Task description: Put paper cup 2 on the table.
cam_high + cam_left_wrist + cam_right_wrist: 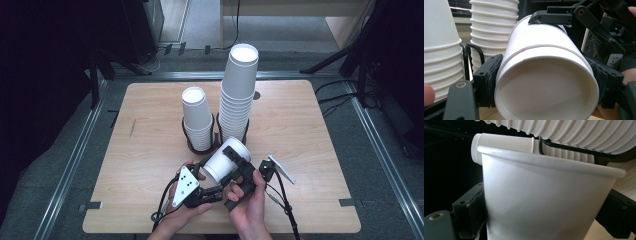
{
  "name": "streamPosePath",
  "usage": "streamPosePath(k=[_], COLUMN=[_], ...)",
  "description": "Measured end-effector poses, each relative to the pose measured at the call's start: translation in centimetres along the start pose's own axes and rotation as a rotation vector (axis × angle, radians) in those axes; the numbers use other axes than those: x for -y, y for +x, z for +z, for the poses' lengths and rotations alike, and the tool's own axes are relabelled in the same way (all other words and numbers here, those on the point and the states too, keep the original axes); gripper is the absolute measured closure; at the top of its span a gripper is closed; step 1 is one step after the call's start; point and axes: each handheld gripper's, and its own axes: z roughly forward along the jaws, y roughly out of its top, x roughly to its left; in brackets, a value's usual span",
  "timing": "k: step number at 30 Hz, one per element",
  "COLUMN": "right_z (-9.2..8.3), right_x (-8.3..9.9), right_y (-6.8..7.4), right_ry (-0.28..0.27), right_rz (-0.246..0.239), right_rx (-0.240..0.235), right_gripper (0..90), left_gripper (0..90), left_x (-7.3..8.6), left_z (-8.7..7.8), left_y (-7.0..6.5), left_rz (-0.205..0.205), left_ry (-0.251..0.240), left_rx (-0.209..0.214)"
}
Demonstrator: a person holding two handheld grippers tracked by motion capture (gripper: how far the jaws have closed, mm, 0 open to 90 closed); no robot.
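Wooden table (150,150), light finish, stands on grey floor (60,165). Two stacks of inverted white paper cups sit in black wire holders near its centre: short stack (196,117) on the left, tall stack (239,90) just beside it, right. Metal rails (75,155) flank the table.

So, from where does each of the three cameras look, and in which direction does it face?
High view: above the person's side, facing forward and down on the table; both hands, left tool, right tool.
Left gripper view: rides on the left tool, looks into the paper cup; its own jaws press the cup's sides, a fingertip shows at the left edge.
Right gripper view: rides on the right tool, looks along the cup's wall; own jaws show.
Shared: all show the held cup and the tall cup stack.
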Motion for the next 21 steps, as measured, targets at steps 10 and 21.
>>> streamPosePath(k=[10,21], right_z=[-0.1,-0.9], right_x=[-0.2,-1.5], right_y=[0.0,0.1], right_ry=[-0.016,-0.081], right_rz=[-0.027,-0.096], right_rx=[-0.027,-0.01], right_gripper=[12.4,13.1], left_gripper=[21.2,13.4], left_x=[-0.1,0.0], left_z=[-0.1,0.0], left_y=[0.3,0.4], left_rz=[-0.035,-0.034], left_ry=[0.033,0.079], left_rx=[0.029,0.039])
